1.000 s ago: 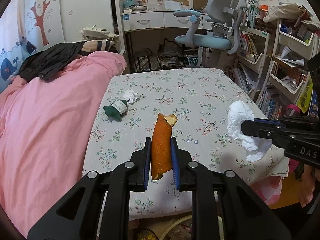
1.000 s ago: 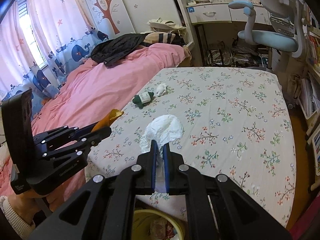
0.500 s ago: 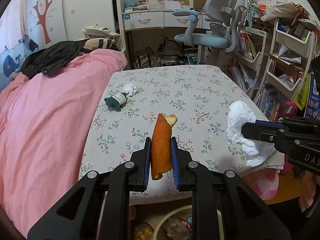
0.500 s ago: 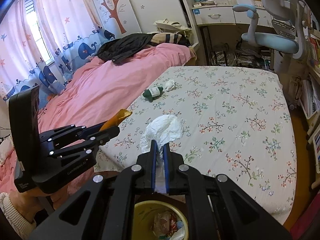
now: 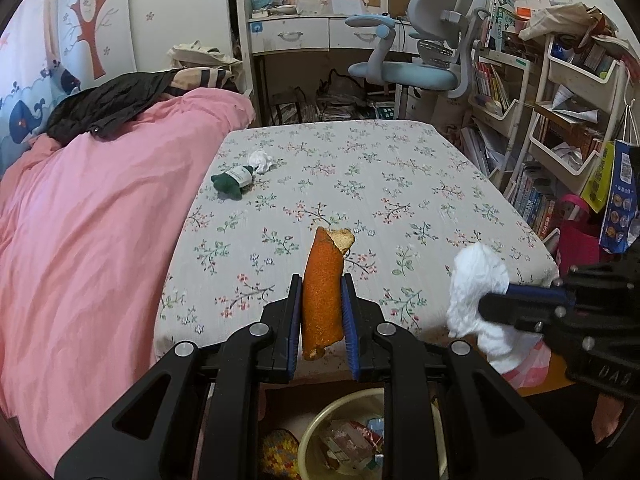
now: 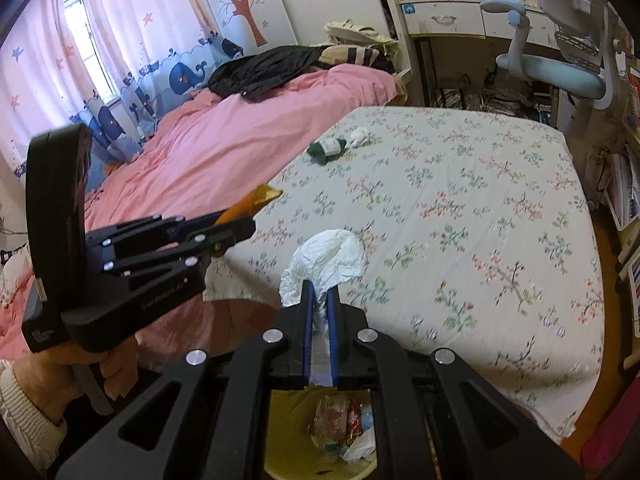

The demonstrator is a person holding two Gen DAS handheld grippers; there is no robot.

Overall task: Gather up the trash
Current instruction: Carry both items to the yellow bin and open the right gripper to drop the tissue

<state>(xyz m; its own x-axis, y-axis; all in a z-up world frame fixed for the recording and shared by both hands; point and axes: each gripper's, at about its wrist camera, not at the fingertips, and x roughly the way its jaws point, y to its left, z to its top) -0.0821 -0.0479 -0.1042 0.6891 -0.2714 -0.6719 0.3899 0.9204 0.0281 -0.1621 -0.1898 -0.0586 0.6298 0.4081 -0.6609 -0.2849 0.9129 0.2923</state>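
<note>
My left gripper (image 5: 322,312) clamps the peel (image 5: 324,292) upright and my right gripper (image 6: 319,312) pinches the tissue (image 6: 326,258), so neither drops. The bin (image 5: 320,432) sits just below both, ready for release.

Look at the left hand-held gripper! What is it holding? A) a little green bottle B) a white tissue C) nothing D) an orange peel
D: the left hand-held gripper is clamped on an orange peel, while the white tissue is in the right hand-held gripper and the little green bottle lies on the bed.

Pink bed (image 5: 100,220), desk (image 5: 320,32), blue chair (image 5: 420,60), curtained window (image 6: 80,52)
</note>
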